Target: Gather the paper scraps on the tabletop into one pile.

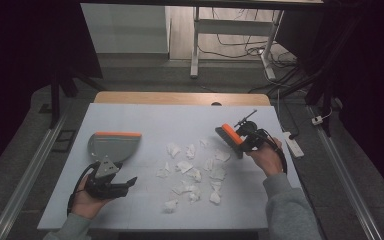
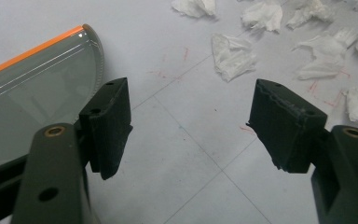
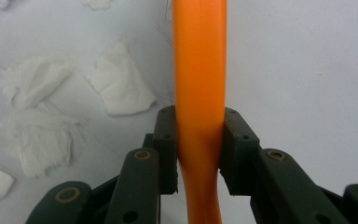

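Right hand-held gripper [image 1: 236,142] sits over the worktop [image 1: 145,117] at its right side, just right of the paper scraps [image 1: 192,170]. It's clamped on a brush [image 1: 228,133] w/ an orange back; in the right gripper view the jaws pinch the orange handle [image 3: 200,93] from both sides, handle running straight up btwn them. Dark bristles show faintly along the handle's left edge. In the high view the brush head is angled, orange top facing up-left, near the rightmost scraps; can't tell if the bristles touch the worktop.

Left hand-held gripper [image 1: 130,182] rests low at the worktop's left front, jaws apart w/ nothing btwn them. In the left gripper view the bare worktop w/ faint grid lines shows in the gap. Dustpan [image 1: 114,145], grey w/ orange edge, lies flat just beyond and left of that gripper. Its curved rim is just beside the left jaw in the left gripper view; contact unclear.

Scraps are white torn tissue bits, spread loosely over the mid worktop, btwn dustpan and brush, some apart, a few touching.
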A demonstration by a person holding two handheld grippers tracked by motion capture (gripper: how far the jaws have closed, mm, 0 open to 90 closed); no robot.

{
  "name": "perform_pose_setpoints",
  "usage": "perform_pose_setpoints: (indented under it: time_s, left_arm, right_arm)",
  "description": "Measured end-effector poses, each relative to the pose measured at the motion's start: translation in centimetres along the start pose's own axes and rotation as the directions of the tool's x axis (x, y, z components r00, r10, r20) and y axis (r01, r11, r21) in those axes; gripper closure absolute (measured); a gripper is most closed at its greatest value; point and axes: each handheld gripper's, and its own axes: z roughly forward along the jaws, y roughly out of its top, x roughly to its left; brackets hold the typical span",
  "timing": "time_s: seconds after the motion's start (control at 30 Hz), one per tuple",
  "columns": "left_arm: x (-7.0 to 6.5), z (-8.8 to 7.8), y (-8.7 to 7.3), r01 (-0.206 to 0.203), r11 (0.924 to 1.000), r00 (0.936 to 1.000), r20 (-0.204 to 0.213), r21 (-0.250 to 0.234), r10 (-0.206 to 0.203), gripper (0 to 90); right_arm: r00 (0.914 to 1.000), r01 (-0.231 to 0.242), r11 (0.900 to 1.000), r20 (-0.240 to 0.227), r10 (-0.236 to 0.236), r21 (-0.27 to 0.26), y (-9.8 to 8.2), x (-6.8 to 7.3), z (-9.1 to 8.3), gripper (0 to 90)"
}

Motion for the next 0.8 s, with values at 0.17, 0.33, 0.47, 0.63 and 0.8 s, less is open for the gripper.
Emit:
perform_pose_setpoints:
  time_s: [0.17, 0.33, 0.47, 0.63, 0.8]
  left_arm:
    - [-0.2, 0.1, 0.0, -0.006, 1.0000, 1.0000, 0.003, 0.002, 0.006, 30.5]
    - [-0.2, 0.2, 0.0, -0.006, 1.0000, 1.0000, 0.006, 0.006, 0.006, 30.5]
    - [-0.3, 0.3, 0.0, -0.014, 0.9999, 0.9999, 0.009, 0.010, 0.014, 30.6]
    - [-0.4, 0.4, 0.0, -0.020, 0.9997, 0.9998, 0.009, 0.016, 0.020, 30.6]
    - [-0.3, 0.3, 0.0, -0.013, 0.9999, 0.9999, 0.010, 0.008, 0.013, 30.6]
  right_arm:
    - [0.9968, 0.077, 0.996, -0.026, -0.076, 0.052, 1.5, 2.2, 0.6, 70.7]
    - [0.9883, 0.152, 0.986, -0.010, -0.152, 0.072, 2.0, 4.3, 0.7, 70.8]
    - [0.9782, 0.192, 0.981, -0.087, -0.188, 0.032, 1.6, 6.1, 0.0, 70.8]
    - [0.9656, 0.181, 0.981, -0.178, -0.190, -0.069, 1.2, 6.8, -1.6, 70.7]
    - [0.9838, 0.153, 0.983, -0.077, -0.162, -0.104, 2.5, 5.4, -2.7, 70.7]
